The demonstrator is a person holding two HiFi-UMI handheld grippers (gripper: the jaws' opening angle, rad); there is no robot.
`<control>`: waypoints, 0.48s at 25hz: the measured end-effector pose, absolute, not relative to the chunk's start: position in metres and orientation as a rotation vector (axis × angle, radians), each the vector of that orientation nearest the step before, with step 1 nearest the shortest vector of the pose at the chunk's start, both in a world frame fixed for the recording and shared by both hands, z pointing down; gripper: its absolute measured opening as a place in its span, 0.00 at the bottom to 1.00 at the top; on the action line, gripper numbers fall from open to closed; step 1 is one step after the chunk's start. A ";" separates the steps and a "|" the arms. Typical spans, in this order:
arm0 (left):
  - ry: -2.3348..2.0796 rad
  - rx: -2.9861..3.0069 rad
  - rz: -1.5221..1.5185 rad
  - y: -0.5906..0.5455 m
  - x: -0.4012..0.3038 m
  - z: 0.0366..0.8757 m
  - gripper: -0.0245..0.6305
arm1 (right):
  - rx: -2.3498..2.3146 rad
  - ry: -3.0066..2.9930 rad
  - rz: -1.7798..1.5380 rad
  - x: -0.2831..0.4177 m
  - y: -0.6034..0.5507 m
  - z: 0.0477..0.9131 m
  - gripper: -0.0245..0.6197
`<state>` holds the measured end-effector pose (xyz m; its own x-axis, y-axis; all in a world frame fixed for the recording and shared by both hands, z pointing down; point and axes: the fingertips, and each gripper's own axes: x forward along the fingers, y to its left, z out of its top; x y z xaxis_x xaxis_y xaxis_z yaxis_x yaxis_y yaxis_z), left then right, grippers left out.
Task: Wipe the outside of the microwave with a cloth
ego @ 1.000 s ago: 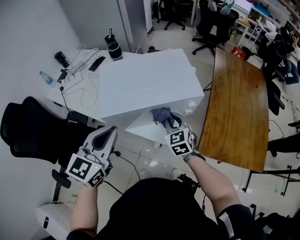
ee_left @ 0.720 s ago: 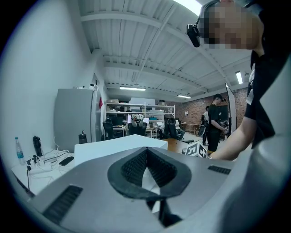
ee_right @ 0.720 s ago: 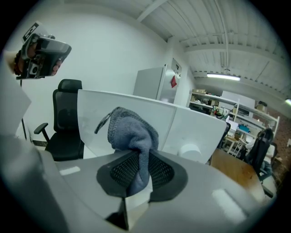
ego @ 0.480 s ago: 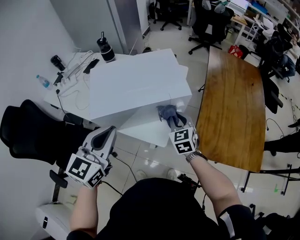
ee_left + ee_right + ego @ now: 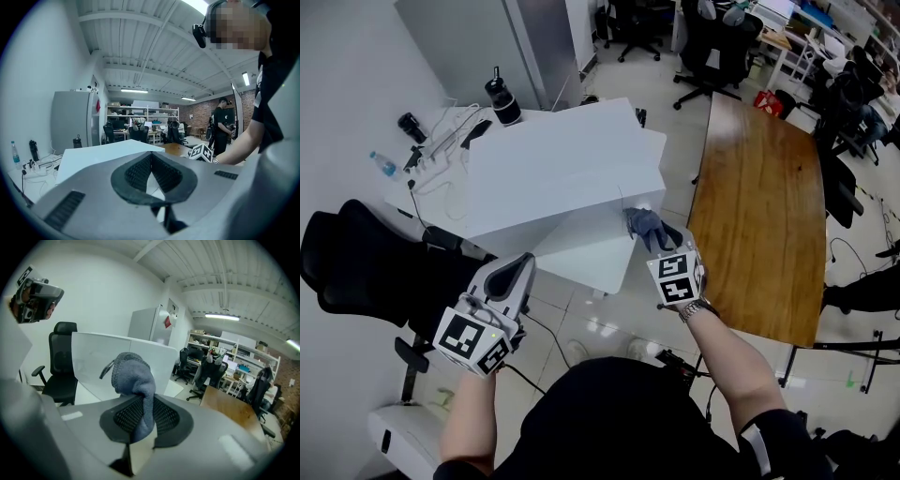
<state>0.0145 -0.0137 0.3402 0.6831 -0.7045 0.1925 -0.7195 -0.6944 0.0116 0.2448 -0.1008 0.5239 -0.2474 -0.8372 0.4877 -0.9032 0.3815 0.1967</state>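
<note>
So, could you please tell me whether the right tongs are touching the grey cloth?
Touching. The right gripper view shows the right tongs clamped on the grey cloth, which bunches up above them.

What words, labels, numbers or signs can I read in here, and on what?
No text can be read anywhere.
Left marker cube and right marker cube: black-and-white square patterns, no letters.
Red tag on the fridge: too small to read.
Water bottle label: too small to read.
</note>
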 end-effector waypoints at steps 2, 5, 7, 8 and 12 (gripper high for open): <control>-1.200 2.795 0.266 -0.012 0.018 0.341 0.04 | 1.495 -2.131 0.172 0.254 -0.104 0.524 0.13; -1.217 2.785 0.269 -0.009 0.025 0.342 0.04 | 1.495 -2.131 0.168 0.265 -0.108 0.521 0.13; -1.233 2.777 0.270 -0.007 0.029 0.342 0.04 | 1.494 -2.133 0.170 0.272 -0.110 0.521 0.13; -1.241 2.773 0.270 -0.006 0.032 0.343 0.04 | 1.493 -2.136 0.171 0.276 -0.111 0.520 0.13; -1.273 2.755 0.269 -0.001 0.040 0.346 0.04 | 1.485 -2.161 0.179 0.288 -0.110 0.517 0.13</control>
